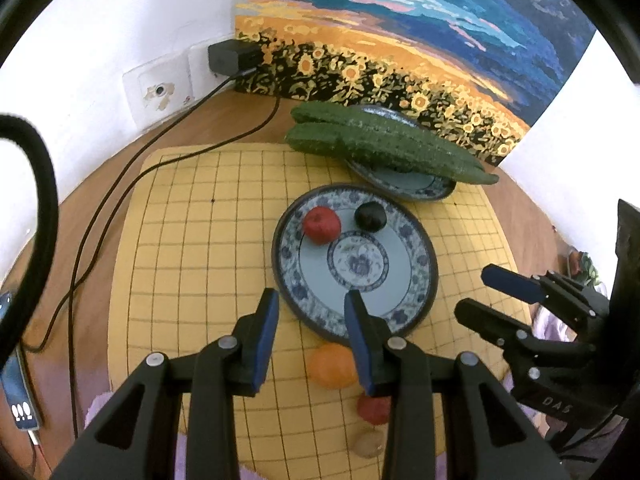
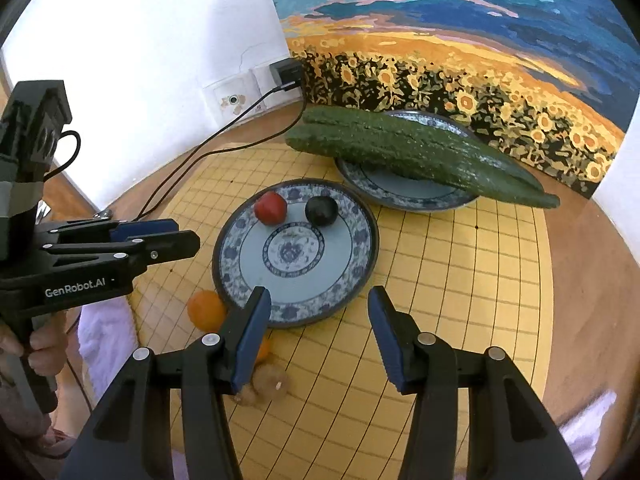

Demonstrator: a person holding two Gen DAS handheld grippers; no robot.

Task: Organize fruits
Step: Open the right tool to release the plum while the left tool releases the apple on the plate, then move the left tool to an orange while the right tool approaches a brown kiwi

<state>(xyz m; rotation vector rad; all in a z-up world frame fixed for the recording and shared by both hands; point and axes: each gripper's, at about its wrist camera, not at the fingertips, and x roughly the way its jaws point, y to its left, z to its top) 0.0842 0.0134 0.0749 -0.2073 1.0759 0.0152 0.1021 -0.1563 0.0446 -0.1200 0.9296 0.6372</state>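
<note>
- The left tool (image 1: 312, 332) hangs just over the near rim of the round blue-and-white patterned plate (image 1: 404, 312), tilted steeply down; its blue-padded jaws stand a little apart and hold nothing.
- On the plate, toward its far side, sit a round red fruit (image 1: 321, 225) and, to its right, a round dark, near-black fruit (image 1: 371, 216); I judge these two as sorted.
- Just off the plate's near rim, on the yellow gridded board (image 1: 192, 264) that covers the wooden counter (image 2: 592, 304), wait an orange round fruit (image 1: 333, 365), a small red fruit (image 1: 373, 408) and a pale brown one (image 1: 369, 443); at least these are left.
- Behind the plate, two long green cucumbers (image 2: 416, 152) lie across a second patterned plate (image 2: 400, 196).
- The right tool (image 2: 320, 336) hovers at the plate's near-right rim, angled down, jaws moderately wide and empty.
</note>
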